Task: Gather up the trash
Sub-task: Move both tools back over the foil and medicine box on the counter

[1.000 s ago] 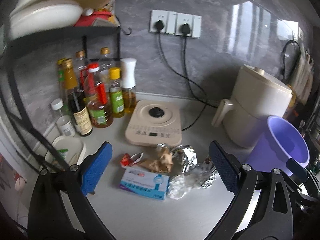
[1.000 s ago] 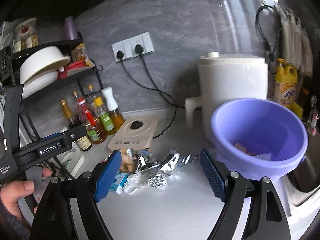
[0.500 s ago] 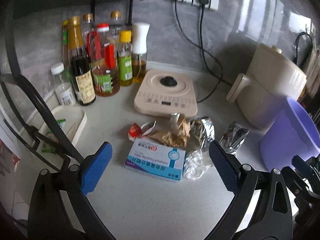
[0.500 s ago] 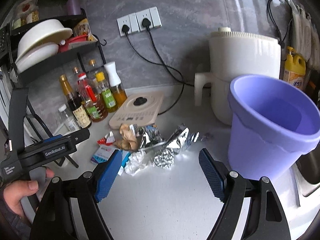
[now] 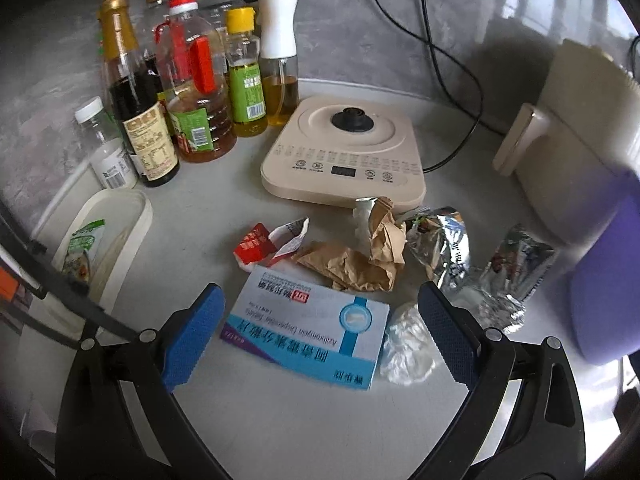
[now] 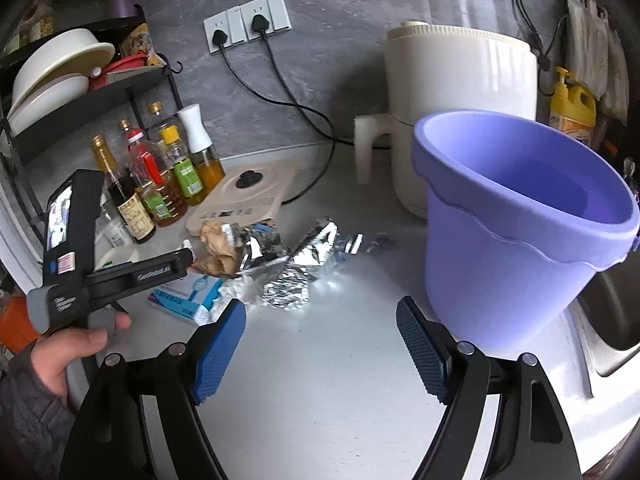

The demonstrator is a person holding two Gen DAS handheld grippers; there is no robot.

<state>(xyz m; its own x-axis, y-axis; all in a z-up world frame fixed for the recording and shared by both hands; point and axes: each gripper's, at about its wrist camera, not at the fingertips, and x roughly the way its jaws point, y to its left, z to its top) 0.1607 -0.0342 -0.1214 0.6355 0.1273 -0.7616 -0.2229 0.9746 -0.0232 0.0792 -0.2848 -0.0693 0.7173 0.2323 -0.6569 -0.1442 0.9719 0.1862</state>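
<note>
- Trash sits low centre in the left wrist view: medicine box (image 5: pixel 308 330), brown paper (image 5: pixel 352 258), foil wrappers (image 5: pixel 448 248).
- Left gripper (image 5: pixel 316 338) straddles the box, jaws spread, not gripping.
- Right gripper (image 6: pixel 320 346) is spread and empty, purple bucket (image 6: pixel 508 248) at right.
- Approach step, I'd say; next, close on the box.

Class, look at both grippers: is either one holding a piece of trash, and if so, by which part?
Neither. The left gripper stands open around the blue medicine box, pads not touching; the right gripper is open over bare counter.
</note>
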